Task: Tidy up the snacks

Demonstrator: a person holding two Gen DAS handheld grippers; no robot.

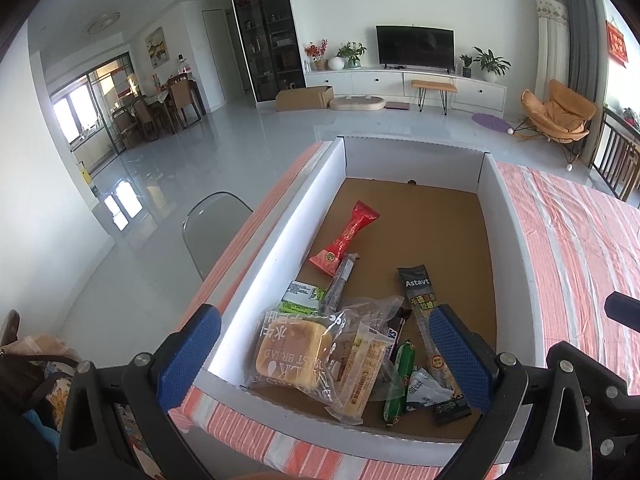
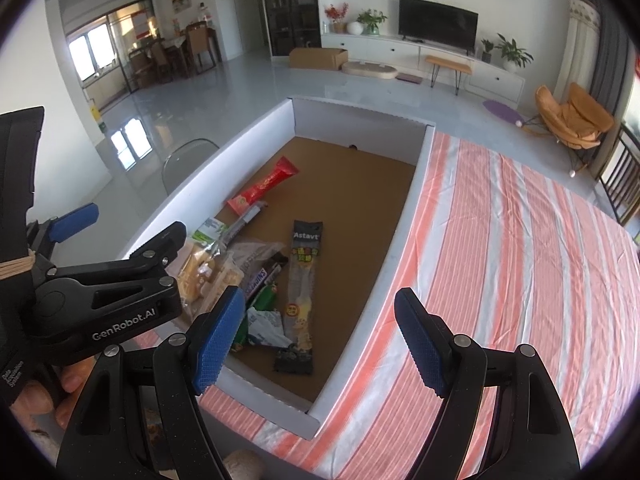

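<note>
- I'm working over a table under an orange, white and grey striped cloth (image 2: 520, 240), in a bright living room with a TV (image 1: 415, 47) on a white cabinet far off and an orange chair (image 2: 572, 120) at far right.
- A white-walled box (image 1: 280, 232) with a brown floor is sitting on the cloth's left part.
- Snacks are lying in the box, mostly piled at its near end: a bread pack (image 1: 296, 352), a red wrapper (image 1: 348, 236) further off, a long dark Astavt strip (image 2: 303, 280).
- I'm holding my left claw (image 1: 324, 360) released above the pile, gripping nothing.
- My right claw (image 2: 320, 340) is hanging wide open and empty over the box's near right corner.
</note>
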